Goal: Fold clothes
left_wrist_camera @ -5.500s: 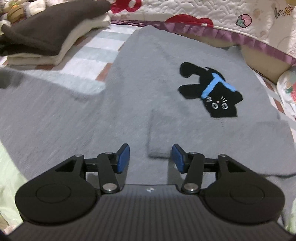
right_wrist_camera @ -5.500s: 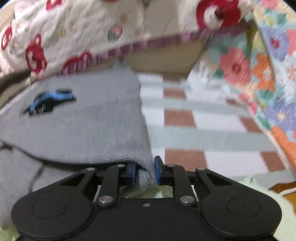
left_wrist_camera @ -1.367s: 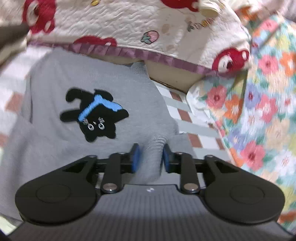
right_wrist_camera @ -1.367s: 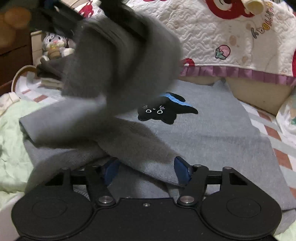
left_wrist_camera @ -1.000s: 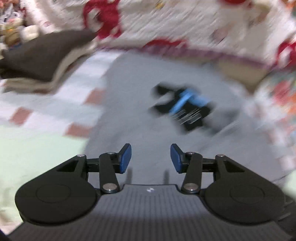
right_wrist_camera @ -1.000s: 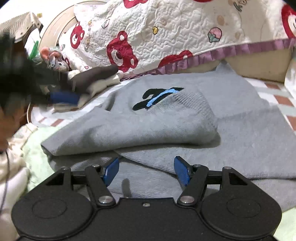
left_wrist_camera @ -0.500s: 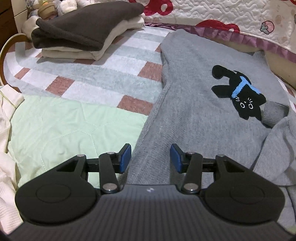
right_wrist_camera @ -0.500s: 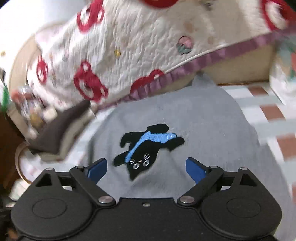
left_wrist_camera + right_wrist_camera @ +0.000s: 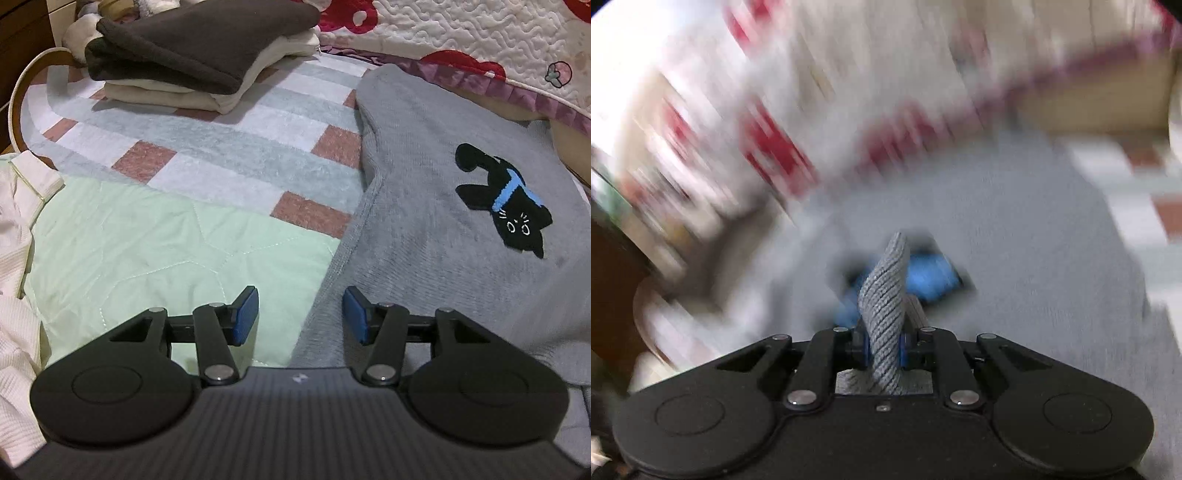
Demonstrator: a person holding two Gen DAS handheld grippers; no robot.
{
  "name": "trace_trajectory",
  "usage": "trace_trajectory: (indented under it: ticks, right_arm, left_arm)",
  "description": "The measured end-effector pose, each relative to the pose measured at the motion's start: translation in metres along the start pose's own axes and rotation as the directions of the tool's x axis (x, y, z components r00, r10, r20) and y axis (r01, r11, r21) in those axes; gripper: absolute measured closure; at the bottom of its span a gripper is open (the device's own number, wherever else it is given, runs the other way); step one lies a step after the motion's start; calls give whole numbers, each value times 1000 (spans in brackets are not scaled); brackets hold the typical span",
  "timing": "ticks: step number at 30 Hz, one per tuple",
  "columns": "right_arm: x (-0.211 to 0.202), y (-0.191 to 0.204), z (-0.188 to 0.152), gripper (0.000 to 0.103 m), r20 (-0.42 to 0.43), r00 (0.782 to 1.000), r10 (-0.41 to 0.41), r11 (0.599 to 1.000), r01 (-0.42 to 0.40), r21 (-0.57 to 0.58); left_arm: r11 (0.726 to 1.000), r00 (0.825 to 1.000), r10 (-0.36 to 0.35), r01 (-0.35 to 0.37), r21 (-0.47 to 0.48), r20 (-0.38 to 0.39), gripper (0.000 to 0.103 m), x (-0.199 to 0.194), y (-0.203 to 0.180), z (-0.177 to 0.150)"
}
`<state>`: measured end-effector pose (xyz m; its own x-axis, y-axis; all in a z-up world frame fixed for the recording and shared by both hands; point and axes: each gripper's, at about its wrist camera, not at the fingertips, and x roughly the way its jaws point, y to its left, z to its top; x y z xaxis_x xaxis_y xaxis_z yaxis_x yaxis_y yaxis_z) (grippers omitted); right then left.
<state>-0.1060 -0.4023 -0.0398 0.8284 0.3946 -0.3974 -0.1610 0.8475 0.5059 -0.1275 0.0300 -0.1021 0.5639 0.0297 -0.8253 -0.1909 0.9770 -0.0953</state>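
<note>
Since the earlier frame, the right tool [image 9: 883, 350] has clamped onto a ribbed edge of the gray sweater [image 9: 436, 206], which is now standing up between its pads at lower center. At the bottom of the left view, the left tool [image 9: 300, 319] is hovering wide apart and empty, straddling the sweater's left edge over the green quilt [image 9: 147, 251]. Farther up, the black cat patch [image 9: 506, 214] is lying at right. Folded clothes [image 9: 199, 59] are sitting upper left on the bed.
</note>
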Motion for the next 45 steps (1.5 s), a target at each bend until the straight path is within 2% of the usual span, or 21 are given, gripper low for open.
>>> trace_trajectory:
  ticks: [1,3,6,8,10,12,16,18,23,26,28,29,31,33,34,35,36,37,39,42,45]
  right_arm:
    - [-25,9,-3,87,92,996,7,1000,-7,-6]
    - [-63,10,-21,85,169,983,-70,996,60,62]
    - [-86,-14,-68,78,85,968,-237,963,222,155]
    - [-87,-37,-99,78,-14,941,-338,922,334,196]
    - [-86,-62,-126,75,-78,923,-377,882,384,274]
    - [-91,-78,-144,75,-78,929,-361,855,363,371]
    - [-89,-79,-145,68,-60,940,-336,863,333,381]
    - [-83,-79,-141,62,-64,943,-328,870,328,369]
    - [-86,-82,-138,59,-56,942,-330,867,326,377]
    - [-88,-83,-142,59,-44,944,-326,869,318,379]
    - [-89,-85,-144,58,-36,946,-322,864,309,398]
    - [-89,-85,-145,57,-31,947,-320,861,305,408]
    - [-89,-88,-144,50,-33,954,-298,854,282,436]
    - [-87,-90,-138,45,-47,958,-283,852,274,446]
    - [-86,-91,-136,45,-55,960,-276,851,271,451]
    - [-84,-92,-133,45,-65,959,-275,856,275,438]
    - [-80,-92,-130,45,-74,958,-276,865,282,416]
    - [-77,-91,-127,49,-76,960,-269,876,277,396]
    - [-72,-87,-122,92,-45,971,-233,907,234,351]
    - [-68,-61,-107,92,46,990,-136,971,124,207]
    - [-61,-24,-91,92,77,995,-57,998,54,42]
  left_arm:
    - [1000,1000,-1,1,-8,-1,53,0,0,0]
    - [999,1000,-9,8,-31,-16,53,0,2,2]
    - [995,997,-42,36,-95,-62,53,-1,6,4]
    - [982,990,-100,82,-170,-102,53,-4,10,3]
    - [965,982,-144,113,-236,-120,53,-8,13,-4]
    - [943,972,-190,142,-301,-135,53,-11,15,-10]
    - [883,947,-282,192,-428,-156,50,-18,20,-24]
    - [846,931,-327,213,-489,-162,50,-22,22,-30]
    - [740,884,-434,241,-628,-173,50,-20,19,-55]
    - [765,909,-403,270,-585,-108,49,-16,4,-58]
    - [819,918,-392,319,-477,-59,45,-3,-11,-53]
    - [857,937,-344,288,-427,-60,47,2,-18,-50]
    - [892,964,-266,248,-379,4,45,7,-24,-46]
    - [889,962,-265,267,-372,58,48,13,-25,-42]
    - [885,962,-263,271,-378,73,55,17,-22,-40]
    - [891,966,-244,257,-373,81,84,19,-19,-39]
    - [897,969,-229,249,-366,96,97,19,-16,-38]
    - [901,968,-219,249,-355,121,97,17,-12,-38]
    - [896,968,-183,237,-375,174,99,7,-2,-41]
    - [869,964,-107,210,-448,244,99,-11,17,-45]
    - [803,965,-52,194,-563,258,99,-18,42,-52]
